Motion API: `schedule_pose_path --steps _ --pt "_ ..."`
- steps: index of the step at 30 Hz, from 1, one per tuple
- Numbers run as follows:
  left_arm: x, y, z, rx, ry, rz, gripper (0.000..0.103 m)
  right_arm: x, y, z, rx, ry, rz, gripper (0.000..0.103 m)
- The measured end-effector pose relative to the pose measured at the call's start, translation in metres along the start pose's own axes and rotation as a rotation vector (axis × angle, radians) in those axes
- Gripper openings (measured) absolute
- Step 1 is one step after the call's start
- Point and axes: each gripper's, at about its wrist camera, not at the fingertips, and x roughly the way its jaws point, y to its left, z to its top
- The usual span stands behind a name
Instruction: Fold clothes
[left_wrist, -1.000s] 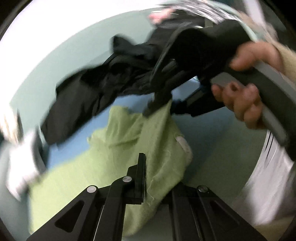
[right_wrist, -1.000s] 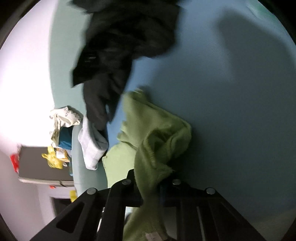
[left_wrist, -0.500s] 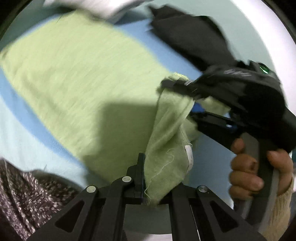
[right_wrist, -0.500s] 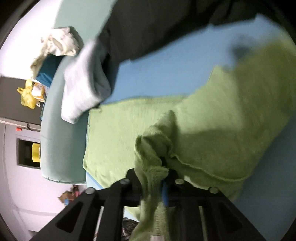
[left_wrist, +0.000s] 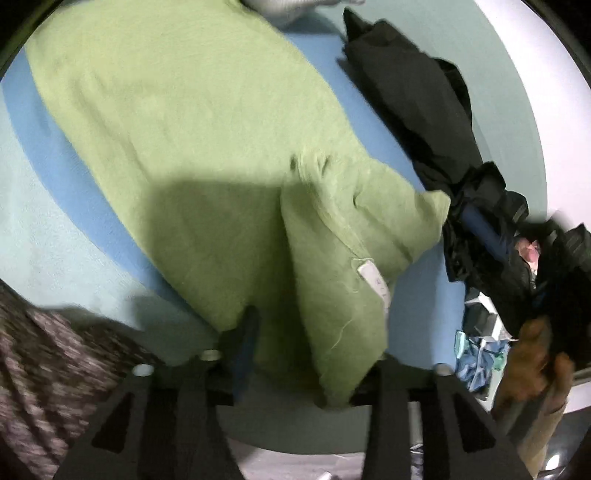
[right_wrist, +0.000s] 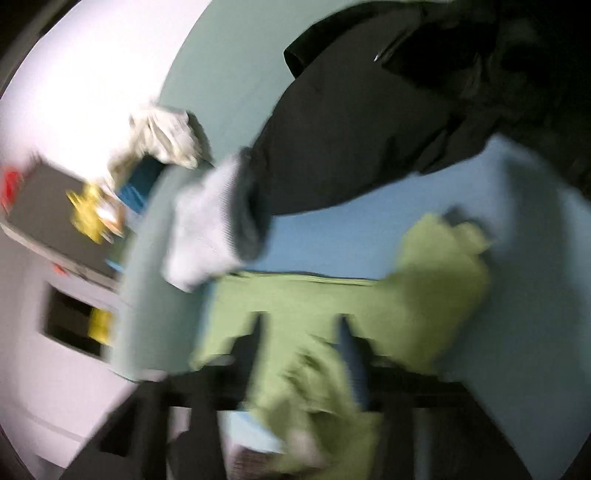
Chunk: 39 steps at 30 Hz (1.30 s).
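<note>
Home bedroom: clothes (left_wrist: 192, 122) strewn on blue bedsheet (left_wrist: 417, 295).

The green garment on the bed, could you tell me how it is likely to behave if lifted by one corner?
The green garment will probably hang limp: its folded-over flap already sags in soft creases. It looks like a thin knit, so likely light. It should not slip readily, since the fabric looks slightly fuzzy, though it may drag across the blue sheet.

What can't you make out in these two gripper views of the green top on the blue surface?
- Left wrist view: the light green knit top's near hem lies behind the opening left gripper.
- Left wrist view: its white care label is too small to read.
- Right wrist view: motion blur hides whether the right gripper pinches the cloth.
</note>
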Motion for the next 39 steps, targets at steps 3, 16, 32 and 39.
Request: schedule_pose_path --steps 3,16,32,39 --pt "-0.014 0.006 0.007 0.018 -0.074 0.123 0.060 0.019 0.005 -0.017 -0.082 0.075 -0.059 0.013" --pt "-0.036 0.023 0.020 0.105 -0.018 0.301 0.061 0.074 0.031 -0.045 -0.366 0.194 -0.321 0.028" --pt "0.022 -0.090 0.045 0.673 0.101 0.255 0.010 0.022 0.030 -0.108 -0.306 0.154 -0.117 0.023" --pt "0.012 -0.026 0.075 0.561 -0.069 0.443 0.010 0.014 -0.004 -0.166 -0.163 0.224 -0.130 0.024"
